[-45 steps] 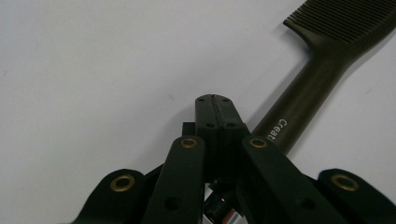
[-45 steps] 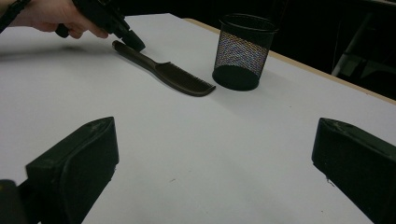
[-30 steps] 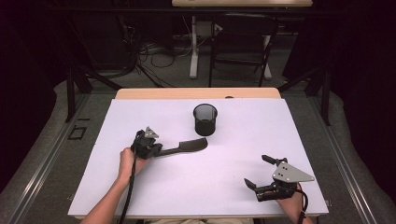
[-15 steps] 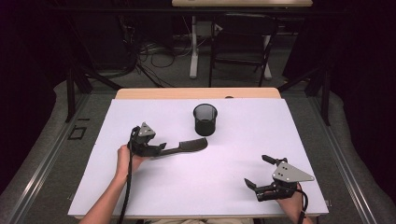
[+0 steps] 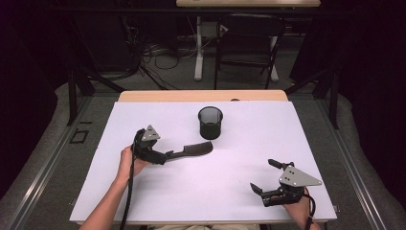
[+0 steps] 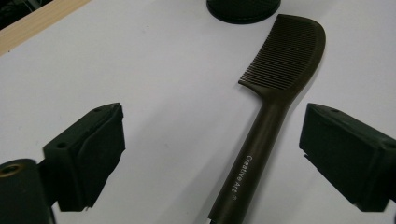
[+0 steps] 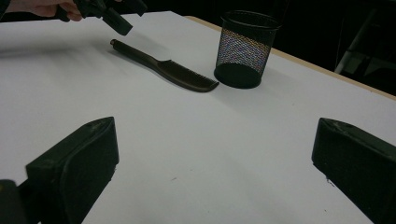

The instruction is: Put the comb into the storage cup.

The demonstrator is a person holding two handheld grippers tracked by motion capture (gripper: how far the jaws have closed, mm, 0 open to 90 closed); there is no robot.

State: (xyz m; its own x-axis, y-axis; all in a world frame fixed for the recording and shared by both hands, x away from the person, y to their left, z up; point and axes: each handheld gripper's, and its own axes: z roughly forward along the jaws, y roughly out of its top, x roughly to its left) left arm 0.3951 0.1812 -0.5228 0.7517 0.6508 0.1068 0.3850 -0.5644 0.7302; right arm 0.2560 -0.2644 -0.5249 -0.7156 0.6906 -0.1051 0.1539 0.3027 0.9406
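Observation:
A dark brown comb (image 5: 191,151) lies flat on the white table (image 5: 239,158), teeth end toward a black mesh cup (image 5: 210,123). My left gripper (image 5: 162,155) is open at the comb's handle end. In the left gripper view the comb (image 6: 271,121) runs up between the spread jaws of the left gripper (image 6: 210,154) without touching either. The right gripper view shows the left gripper (image 7: 109,14) held slightly above the comb (image 7: 163,65), beside the mesh cup (image 7: 246,49). My right gripper (image 5: 262,175) is open near the front right, holding nothing.
The mesh cup (image 6: 243,7) stands upright just beyond the comb's teeth. A wooden strip (image 5: 201,96) runs along the table's far edge. Broad bare white surface lies between the two grippers. Chairs and cables sit on the floor behind the table.
My left gripper has rolled so its grey plate faces up and has shifted a little to the left at the comb's handle. The comb, cup and right gripper have not moved.

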